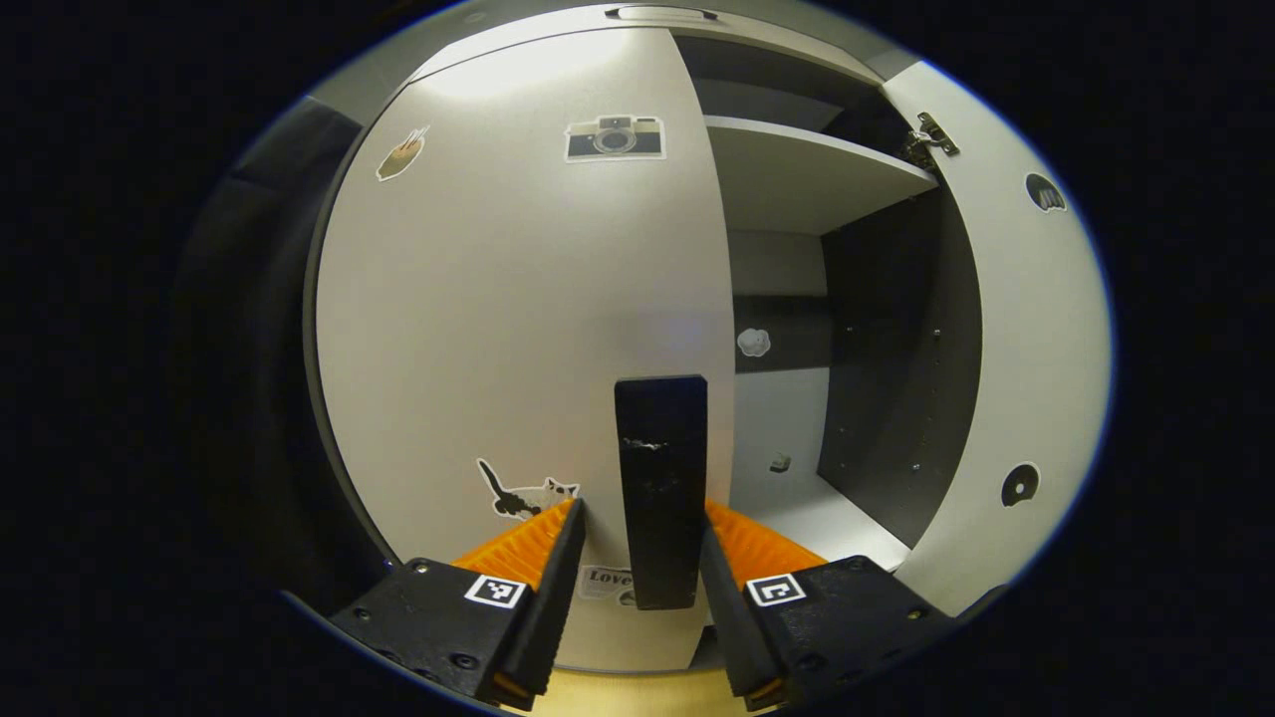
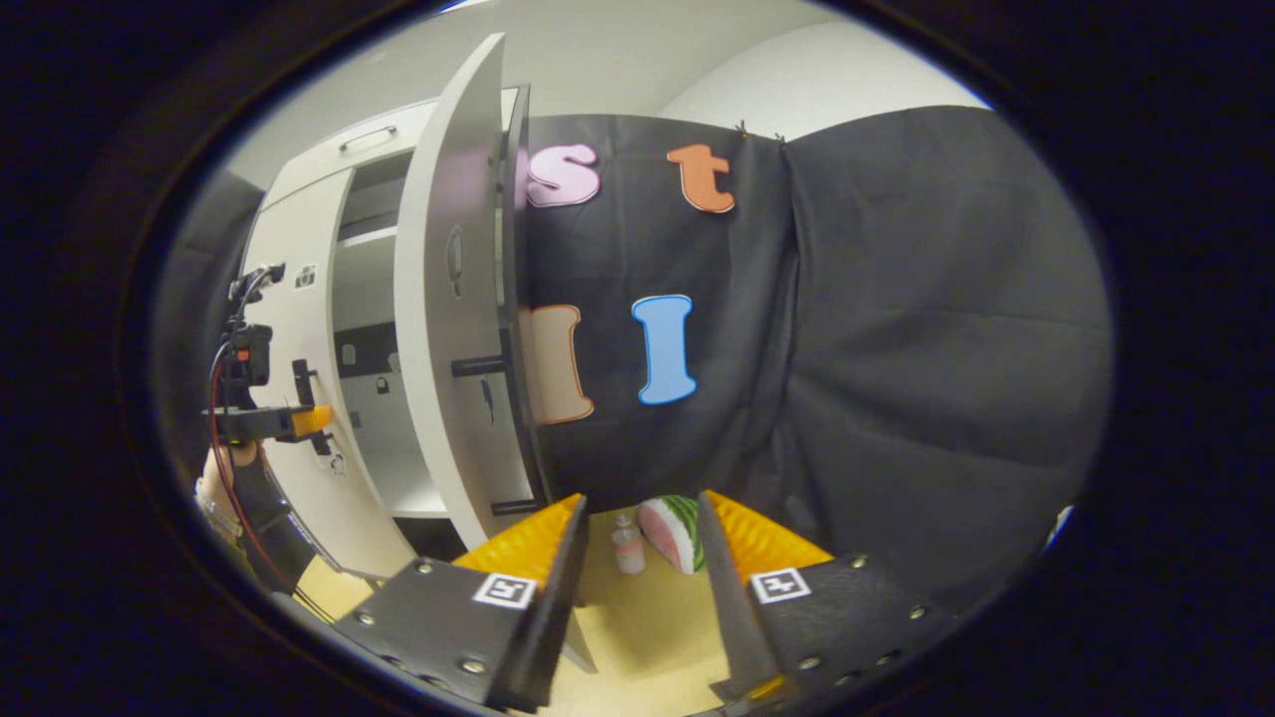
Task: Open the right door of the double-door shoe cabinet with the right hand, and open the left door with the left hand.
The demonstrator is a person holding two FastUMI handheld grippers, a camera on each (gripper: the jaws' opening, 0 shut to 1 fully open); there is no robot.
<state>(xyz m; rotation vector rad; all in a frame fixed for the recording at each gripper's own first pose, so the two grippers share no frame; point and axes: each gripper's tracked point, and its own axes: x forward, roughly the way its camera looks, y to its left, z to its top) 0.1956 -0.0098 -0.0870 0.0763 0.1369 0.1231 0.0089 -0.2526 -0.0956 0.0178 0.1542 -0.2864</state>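
Note:
The white left door (image 1: 518, 299) of the shoe cabinet stands closed, with several stickers on it. Its black upright handle (image 1: 659, 478) lies between the fingers of my left gripper (image 1: 643, 503), which is open and straddles it without pinching. The right door (image 1: 1036, 329) is swung wide open, baring a shelf (image 1: 797, 169) and dark inner walls. In the right gripper view the right door (image 2: 448, 299) shows almost edge-on with its handle (image 2: 478, 365). My right gripper (image 2: 642, 508) is open and empty, off to the right of that door. Farther left, the left gripper (image 2: 289, 420) is at the left door (image 2: 299, 319).
A small clear bottle (image 2: 627, 546) and a watermelon-slice toy (image 2: 672, 533) sit on the pale floor (image 2: 647, 617) by the black cloth wall (image 2: 896, 349). A hand (image 2: 224, 478) with a red cable holds the left gripper. A drawer with a handle (image 1: 659, 13) tops the cabinet.

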